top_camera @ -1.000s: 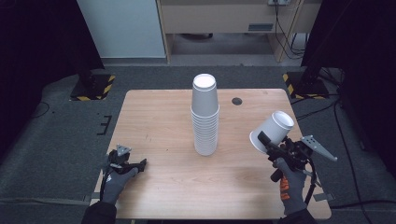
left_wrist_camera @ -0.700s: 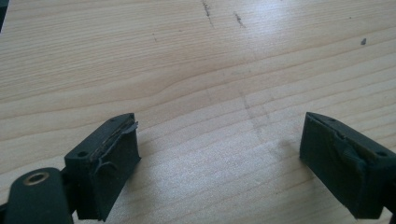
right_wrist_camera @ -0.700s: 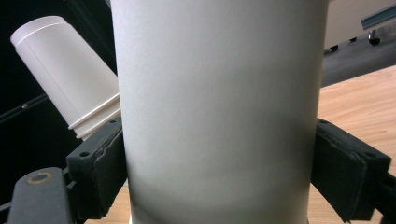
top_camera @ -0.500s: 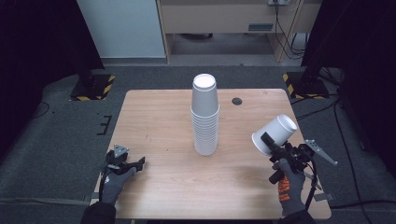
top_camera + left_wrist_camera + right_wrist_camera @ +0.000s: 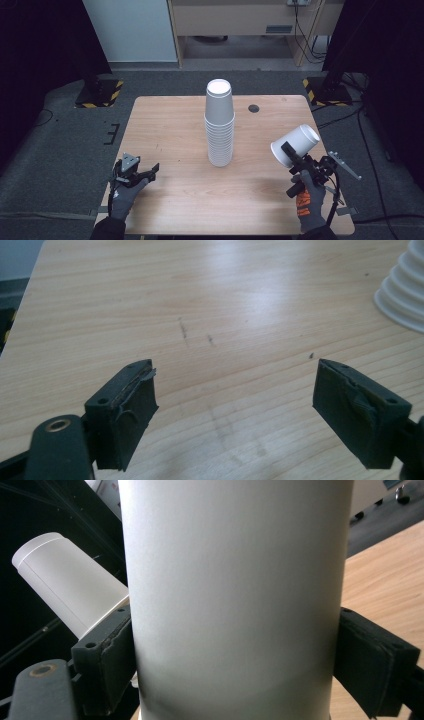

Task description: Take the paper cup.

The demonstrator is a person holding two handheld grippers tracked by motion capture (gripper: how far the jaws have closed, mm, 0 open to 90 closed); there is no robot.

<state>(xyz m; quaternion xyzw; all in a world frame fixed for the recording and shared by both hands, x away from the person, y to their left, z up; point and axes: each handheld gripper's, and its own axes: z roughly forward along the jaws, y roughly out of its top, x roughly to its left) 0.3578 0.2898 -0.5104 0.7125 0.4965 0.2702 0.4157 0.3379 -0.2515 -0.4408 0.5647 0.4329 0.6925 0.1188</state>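
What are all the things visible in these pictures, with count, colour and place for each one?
Stack of cups: one stack, white, upside down at the table centre.
Single cup: one, white, held tilted above the table's right side.
Table: one, light wood, centre of the high view.
Round disc: one, dark, on the table behind and right of the stack.
Striped bases: two, black and yellow, on the floor beyond the far table corners.
Left gripper: one, black, jaws open over bare wood near the front left edge.
Right gripper: one, black, jaws clamped on the single cup.
Gloved hands: two, grey, at the near edge.
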